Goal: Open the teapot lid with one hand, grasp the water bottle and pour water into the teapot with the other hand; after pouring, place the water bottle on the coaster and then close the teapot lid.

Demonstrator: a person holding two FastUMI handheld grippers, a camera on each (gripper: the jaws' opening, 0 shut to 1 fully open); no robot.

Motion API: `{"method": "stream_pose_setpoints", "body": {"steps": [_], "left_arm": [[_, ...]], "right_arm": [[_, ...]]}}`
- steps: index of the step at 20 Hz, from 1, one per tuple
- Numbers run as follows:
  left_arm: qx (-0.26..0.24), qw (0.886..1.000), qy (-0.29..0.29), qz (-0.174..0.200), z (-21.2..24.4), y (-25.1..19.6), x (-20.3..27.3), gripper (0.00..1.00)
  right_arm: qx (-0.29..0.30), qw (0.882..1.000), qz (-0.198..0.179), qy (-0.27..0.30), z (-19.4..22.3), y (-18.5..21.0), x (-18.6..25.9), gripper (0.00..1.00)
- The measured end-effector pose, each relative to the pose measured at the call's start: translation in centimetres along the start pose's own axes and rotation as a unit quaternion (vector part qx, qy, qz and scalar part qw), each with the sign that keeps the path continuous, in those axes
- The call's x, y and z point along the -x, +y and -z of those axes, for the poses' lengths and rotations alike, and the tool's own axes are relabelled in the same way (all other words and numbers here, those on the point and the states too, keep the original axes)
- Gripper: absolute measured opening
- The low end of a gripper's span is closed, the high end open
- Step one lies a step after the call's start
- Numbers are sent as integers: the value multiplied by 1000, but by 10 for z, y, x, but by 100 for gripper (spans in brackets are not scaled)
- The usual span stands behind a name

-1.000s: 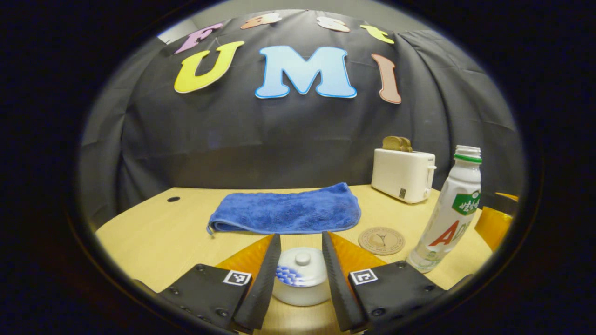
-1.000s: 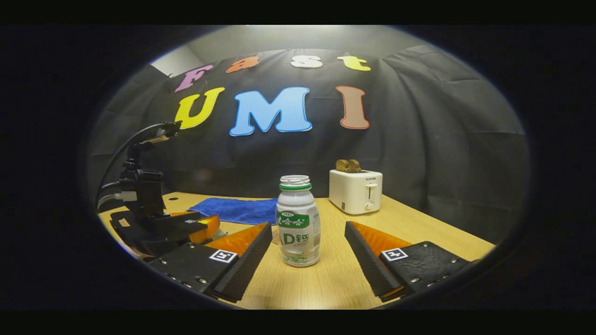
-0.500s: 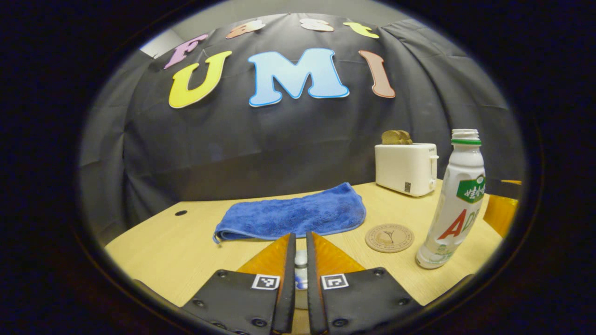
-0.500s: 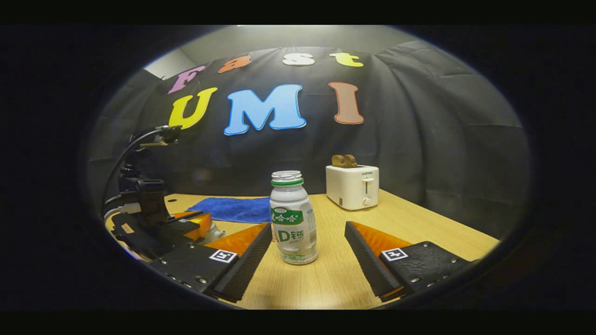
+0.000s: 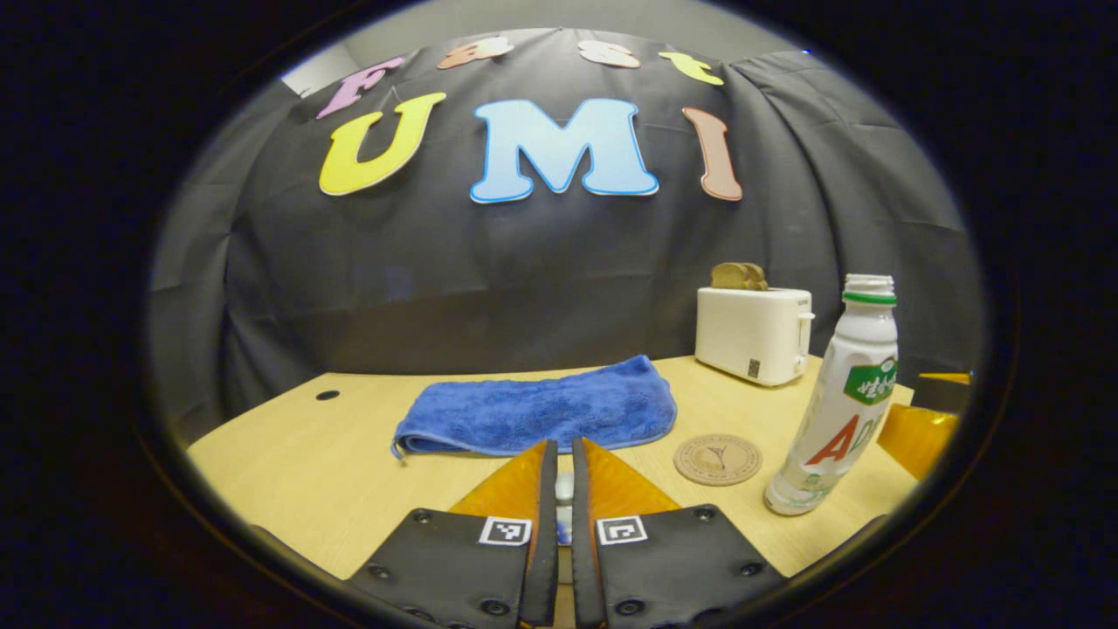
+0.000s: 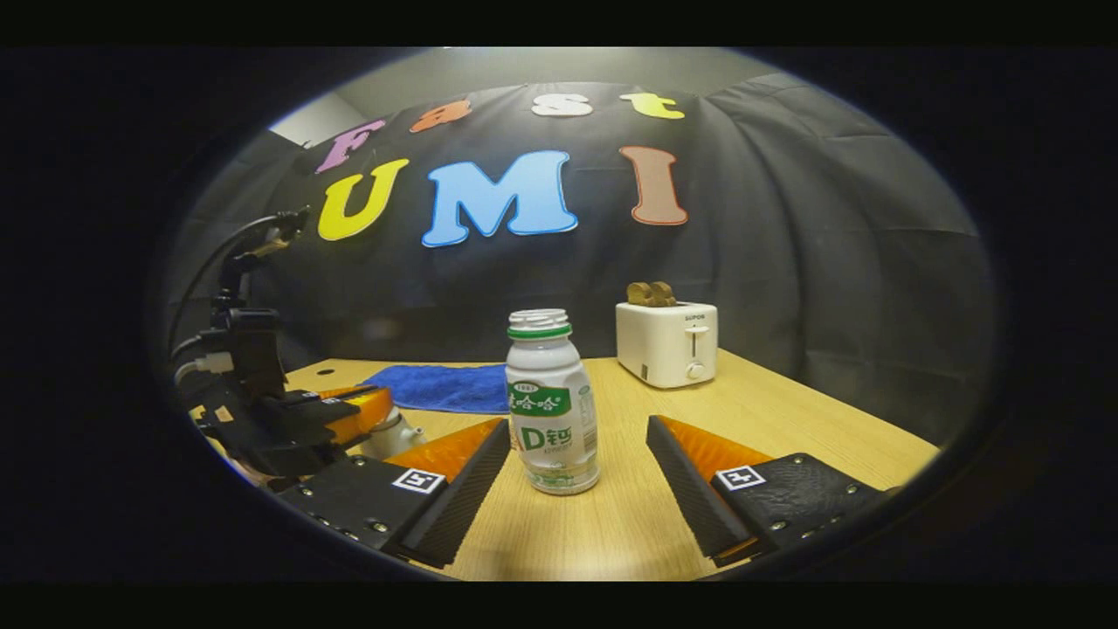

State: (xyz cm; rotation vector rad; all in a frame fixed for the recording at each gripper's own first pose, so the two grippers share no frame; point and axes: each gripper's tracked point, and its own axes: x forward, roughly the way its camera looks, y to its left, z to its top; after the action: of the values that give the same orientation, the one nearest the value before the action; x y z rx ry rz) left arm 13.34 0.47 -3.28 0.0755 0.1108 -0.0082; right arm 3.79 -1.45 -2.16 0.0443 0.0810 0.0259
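In the left gripper view my left gripper is shut on the knob of the white teapot lid, a sliver of which shows between the fingers. The pot below is hidden there. I cannot tell whether the lid is off the pot. The right gripper view has the left gripper over the white teapot at the left. An uncapped white water bottle with a green neck ring stands upright on the table. My right gripper is open, one finger on each side of the bottle, not touching it. A round coaster lies left of the bottle.
A folded blue towel lies across the middle of the wooden table. A white toaster with bread in it stands at the back right, behind the coaster. The black cloth wall closes off the far side.
My left gripper has shut on the lid knob; one second ago its fingers stood open around the teapot. The right gripper has stayed open and edged a little closer to the bottle.
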Motion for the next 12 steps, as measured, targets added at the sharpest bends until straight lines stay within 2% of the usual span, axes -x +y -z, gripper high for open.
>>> {"method": "stream_pose_setpoints", "body": {"steps": [2,3,4,8,12], "left_arm": [[18,1000,-6,10,-7,-1,3,17],[23,1000,-9,14,-11,-1,5,13],[26,999,-11,16,-14,0,7,17],[40,999,-19,25,-29,7,20,17],[40,999,-17,18,-36,31,38,17]], "right_arm": [[1,1000,-3,3,2,1,-4,97],[2,1000,-4,5,3,1,-6,97],[2,1000,-6,7,3,2,-9,97],[4,1000,-11,14,7,5,-20,97],[2,1000,-13,22,11,8,-31,97]]}}
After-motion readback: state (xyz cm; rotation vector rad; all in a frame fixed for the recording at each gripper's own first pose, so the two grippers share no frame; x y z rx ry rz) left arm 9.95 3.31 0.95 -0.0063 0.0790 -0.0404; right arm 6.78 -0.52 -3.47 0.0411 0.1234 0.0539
